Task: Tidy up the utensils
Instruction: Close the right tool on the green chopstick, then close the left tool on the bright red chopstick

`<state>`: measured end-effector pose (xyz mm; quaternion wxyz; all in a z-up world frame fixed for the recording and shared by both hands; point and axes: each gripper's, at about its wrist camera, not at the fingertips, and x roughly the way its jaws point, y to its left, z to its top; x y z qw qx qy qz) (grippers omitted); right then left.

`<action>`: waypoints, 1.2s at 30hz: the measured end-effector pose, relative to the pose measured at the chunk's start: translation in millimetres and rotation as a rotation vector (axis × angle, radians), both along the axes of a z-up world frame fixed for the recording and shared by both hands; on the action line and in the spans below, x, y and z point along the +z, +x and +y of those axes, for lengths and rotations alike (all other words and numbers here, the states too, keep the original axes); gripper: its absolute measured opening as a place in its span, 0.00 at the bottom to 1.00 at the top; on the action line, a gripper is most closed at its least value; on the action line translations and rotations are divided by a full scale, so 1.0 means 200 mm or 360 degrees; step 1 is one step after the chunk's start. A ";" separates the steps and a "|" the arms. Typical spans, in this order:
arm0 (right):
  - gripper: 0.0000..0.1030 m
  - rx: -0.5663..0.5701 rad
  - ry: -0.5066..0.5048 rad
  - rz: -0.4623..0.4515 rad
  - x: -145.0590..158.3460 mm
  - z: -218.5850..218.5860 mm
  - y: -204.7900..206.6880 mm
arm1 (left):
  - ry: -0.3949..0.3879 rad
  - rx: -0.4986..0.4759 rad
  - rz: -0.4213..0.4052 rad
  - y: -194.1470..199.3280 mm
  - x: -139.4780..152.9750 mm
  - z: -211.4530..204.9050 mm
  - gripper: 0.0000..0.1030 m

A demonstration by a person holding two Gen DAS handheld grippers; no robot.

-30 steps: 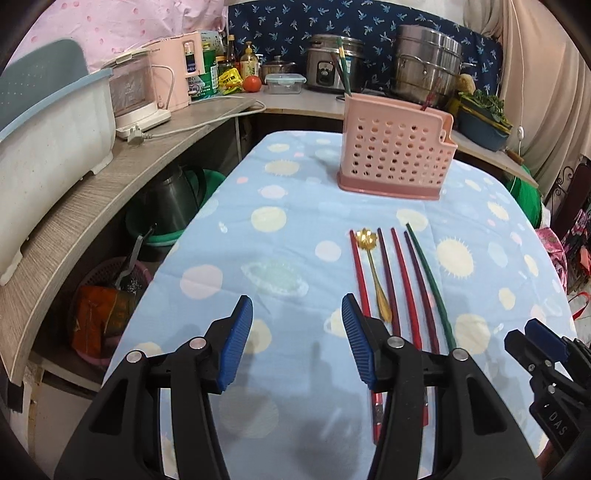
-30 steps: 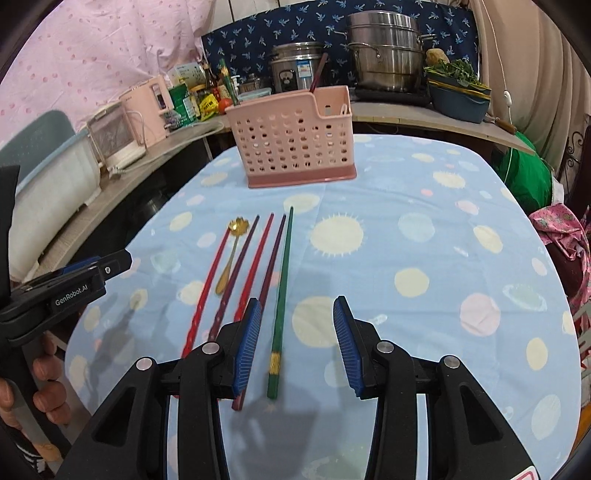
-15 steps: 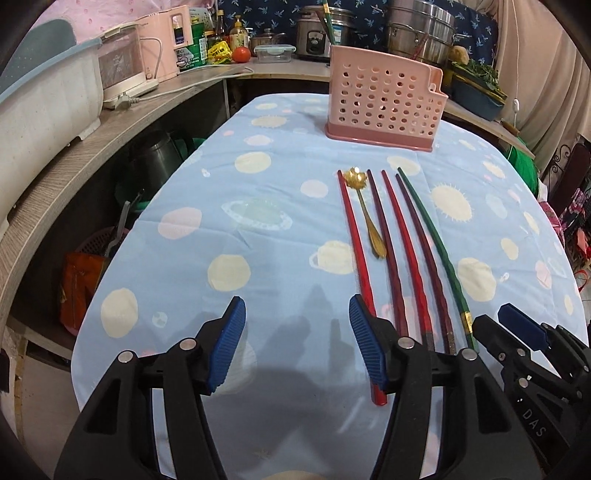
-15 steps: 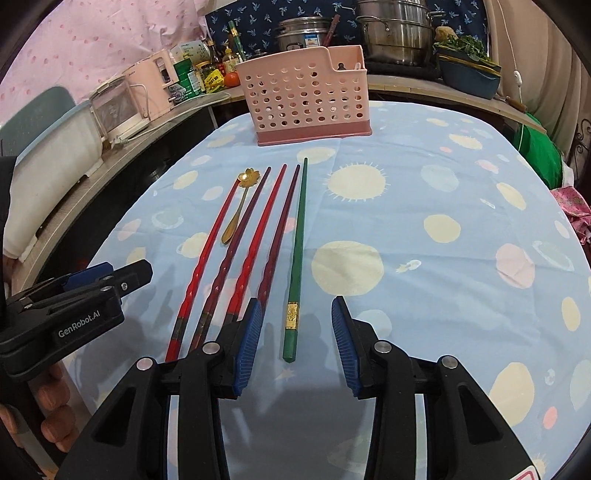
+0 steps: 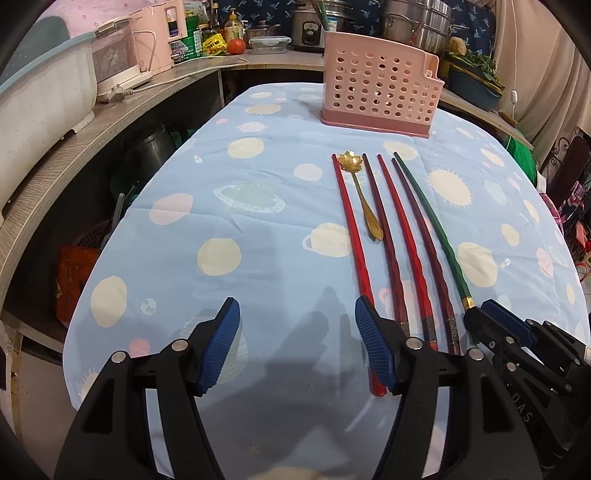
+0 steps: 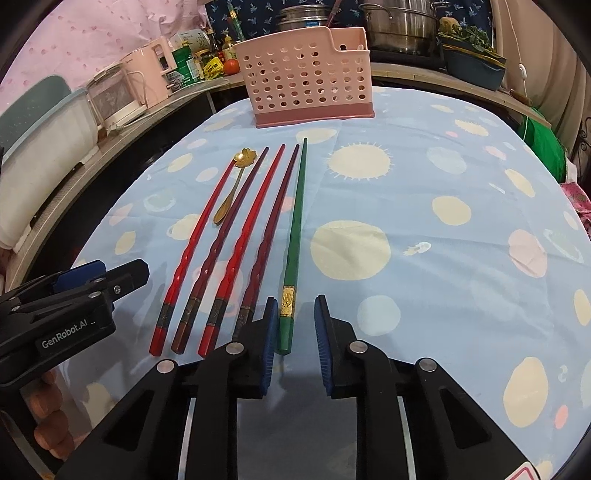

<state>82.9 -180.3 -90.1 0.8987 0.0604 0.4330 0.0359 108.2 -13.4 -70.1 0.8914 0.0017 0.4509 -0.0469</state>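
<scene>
Several red and dark red chopsticks (image 6: 242, 236), one green chopstick (image 6: 295, 221) and a small gold spoon (image 6: 232, 188) lie side by side on the blue dotted tablecloth (image 6: 443, 229). A pink perforated utensil basket (image 6: 306, 79) stands upright at the far end. My right gripper (image 6: 295, 325) is open, its two pads on either side of the green chopstick's thick near end. My left gripper (image 5: 297, 328) is open and empty, its right pad over the leftmost red chopstick (image 5: 352, 236). The right gripper (image 5: 491, 325) also shows in the left wrist view, at the green chopstick (image 5: 432, 225).
A wooden counter (image 5: 122, 107) curves along the left and back with a pink appliance (image 5: 155, 37), bottles, a tomato, a rice cooker and steel pots (image 6: 399, 26). A kettle and baskets sit under the counter. The left gripper (image 6: 74, 295) shows at left in the right wrist view.
Both grippers have moved down and closer to the chopsticks' near ends. The right gripper's jaws have narrowed around the green chopstick's end.
</scene>
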 end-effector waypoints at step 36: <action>0.07 -0.0083 0.0084 0.0011 -0.01 -0.11 -0.08 | -0.0022 -0.0098 0.0081 -0.09 -0.08 -0.09 0.51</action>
